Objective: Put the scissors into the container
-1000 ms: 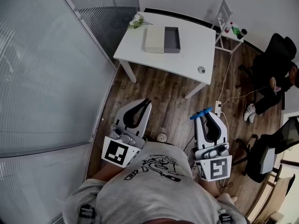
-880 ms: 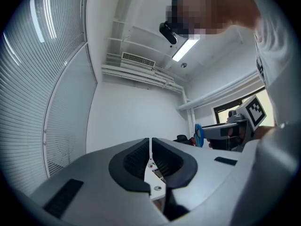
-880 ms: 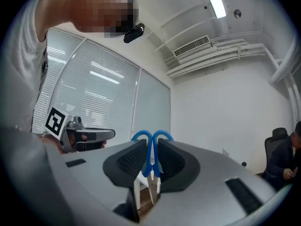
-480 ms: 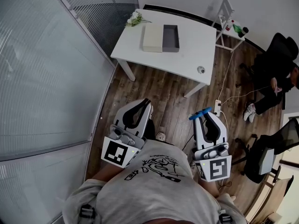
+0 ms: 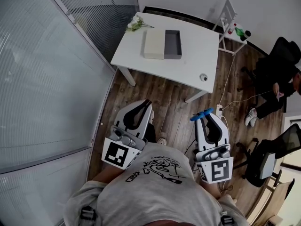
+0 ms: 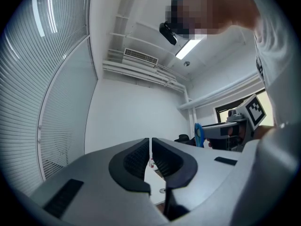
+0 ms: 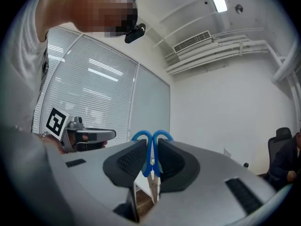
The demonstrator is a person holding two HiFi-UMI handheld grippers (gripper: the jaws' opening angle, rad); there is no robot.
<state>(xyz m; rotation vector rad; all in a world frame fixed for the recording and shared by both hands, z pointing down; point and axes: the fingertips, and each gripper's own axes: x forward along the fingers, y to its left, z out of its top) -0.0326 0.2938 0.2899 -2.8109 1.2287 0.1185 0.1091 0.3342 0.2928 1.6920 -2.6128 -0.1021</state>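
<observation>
so, step in hand: i judge it is the carrying of the scissors (image 7: 151, 160) toward the table (image 5: 190, 65); the drop is not yet done.
right gripper (image 5: 208, 117): closed on the scissors. the pads press on the blue handle stems, the loops stick out past the jaw tips, and the blades point back and down between the jaws.
left gripper (image 6: 150, 146): jaws together with only a thin slit, nothing in it.
place of scissors: in the air above the wooden floor, well apart from the table.
container (image 5: 172, 44): grey open box on the table, just beside a beige box (image 5: 154, 44) on its left; they seem to touch. from the head view it seems empty.
how to do it well: hold the grip firm and level on the way. come over the grey box, not the beige one. bring the scissors down inside the walls before the jaws open, so they do not bounce out.
risk: the blades hang under the jaws and may catch the table edge or the box rim.
</observation>
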